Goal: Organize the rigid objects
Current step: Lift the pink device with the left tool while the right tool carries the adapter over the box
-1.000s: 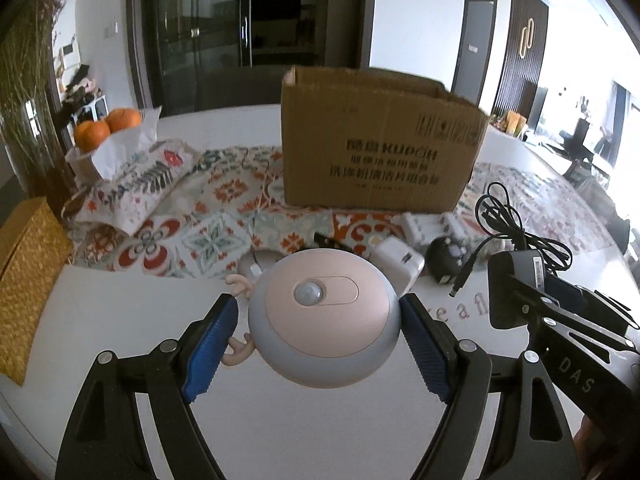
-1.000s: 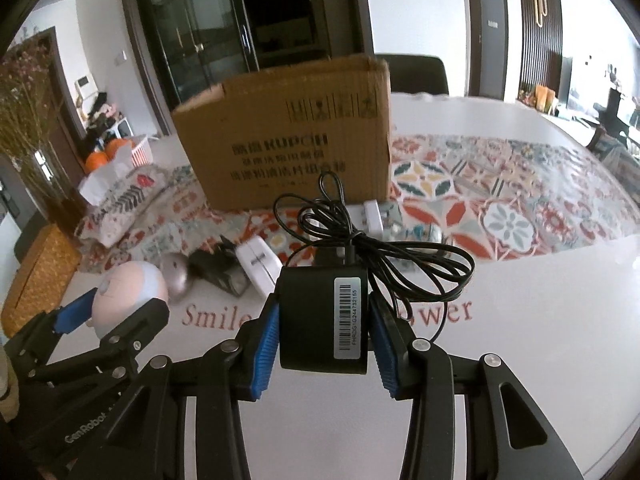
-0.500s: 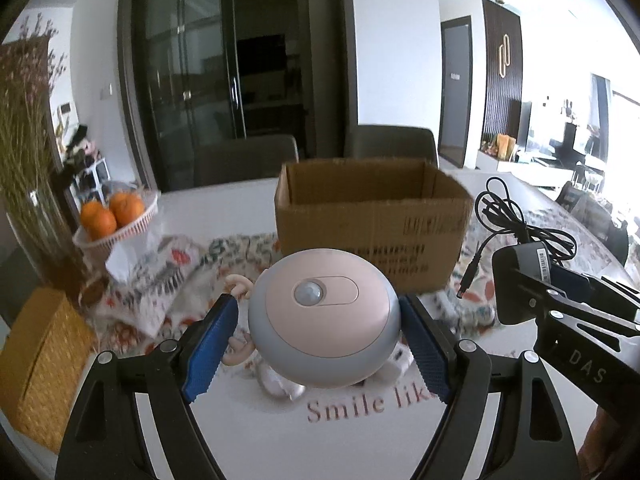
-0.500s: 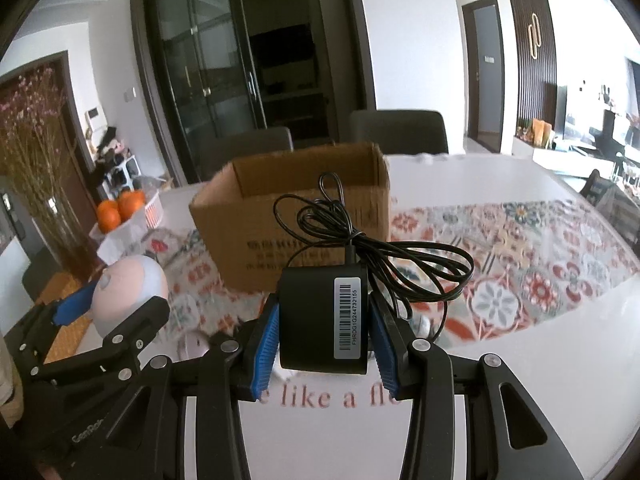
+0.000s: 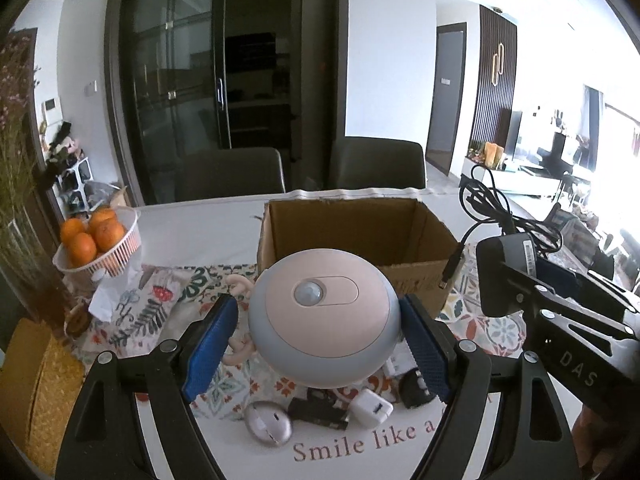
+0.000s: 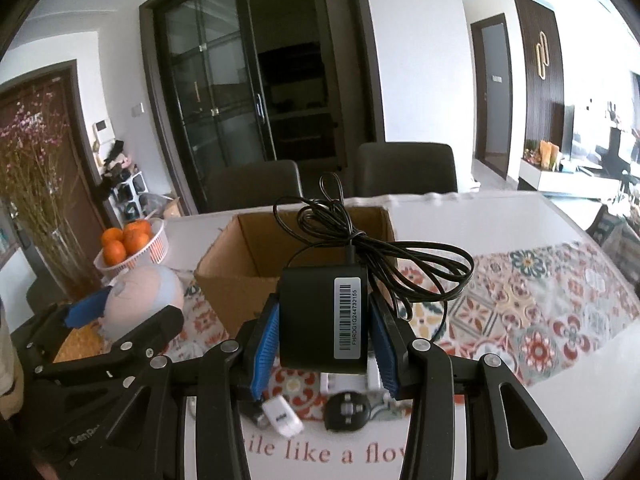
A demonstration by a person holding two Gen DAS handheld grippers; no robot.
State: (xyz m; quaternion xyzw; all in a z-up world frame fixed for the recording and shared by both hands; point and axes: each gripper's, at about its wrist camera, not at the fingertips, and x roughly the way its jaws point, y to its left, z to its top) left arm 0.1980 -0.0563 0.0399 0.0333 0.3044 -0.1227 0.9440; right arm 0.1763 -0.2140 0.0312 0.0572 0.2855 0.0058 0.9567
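My left gripper (image 5: pixel 320 344) is shut on a round pink and grey sensor light (image 5: pixel 324 320), held in the air above the table. My right gripper (image 6: pixel 323 340) is shut on a black power adapter (image 6: pixel 320 316) whose coiled cord (image 6: pixel 372 252) hangs over the top. Both are raised in front of an open cardboard box (image 5: pixel 356 236), which looks empty inside. The right gripper with its adapter (image 5: pixel 504 276) shows at the right of the left wrist view. The light (image 6: pixel 140 300) shows at the left of the right wrist view.
Below lie a silver mouse (image 5: pixel 268 424), a white charger (image 5: pixel 372 408), a black round plug (image 6: pixel 347 410) and other small items on a patterned runner (image 6: pixel 540 312). A basket of oranges (image 5: pixel 100 244) stands at the left, a woven yellow box (image 5: pixel 36 392) at the near left. Two chairs stand behind the table.
Both grippers have risen with their loads. The box, first seen from the side, now shows its open top, and the small items have dropped lower in view.
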